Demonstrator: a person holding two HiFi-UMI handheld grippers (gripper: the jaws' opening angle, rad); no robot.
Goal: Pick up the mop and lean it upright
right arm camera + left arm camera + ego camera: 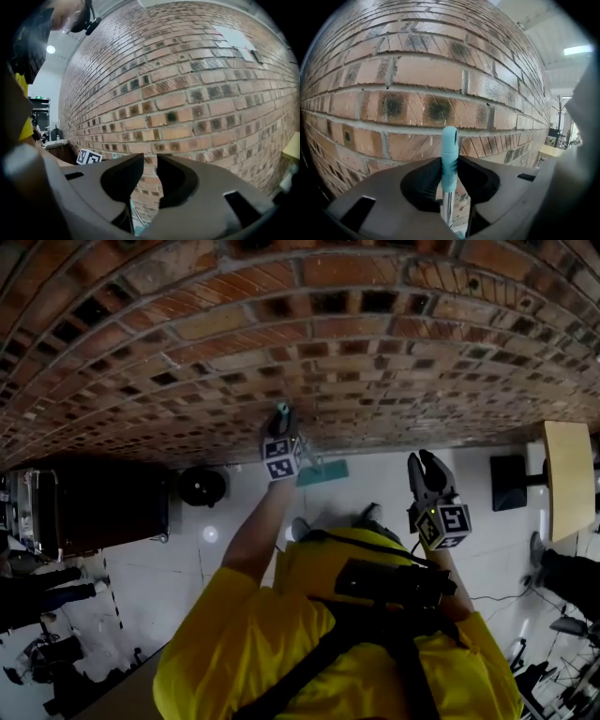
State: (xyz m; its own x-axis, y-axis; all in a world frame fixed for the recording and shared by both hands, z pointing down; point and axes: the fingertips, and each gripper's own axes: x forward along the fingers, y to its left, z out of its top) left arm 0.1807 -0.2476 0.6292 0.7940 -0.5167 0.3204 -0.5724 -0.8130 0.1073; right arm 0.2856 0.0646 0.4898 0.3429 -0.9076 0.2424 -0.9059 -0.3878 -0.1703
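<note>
The mop stands upright against the brick wall [300,334]. Its teal handle end [281,410] is at the top and its teal head [324,472] is on the white floor. My left gripper [282,430] is raised to the handle's top and is shut on the teal grip [449,154], with a black pad on each side of it. The metal shaft [447,206] runs down below the jaws. My right gripper [427,465] hangs apart to the right of the mop. Its jaws [150,164] stand a narrow gap apart with nothing between them, facing the wall.
A dark cabinet [94,502] and a round black object [202,486] stand by the wall to the left. A pale wooden tabletop [567,474] and a black base [511,482] are to the right. The person's yellow jacket [309,652] fills the lower head view.
</note>
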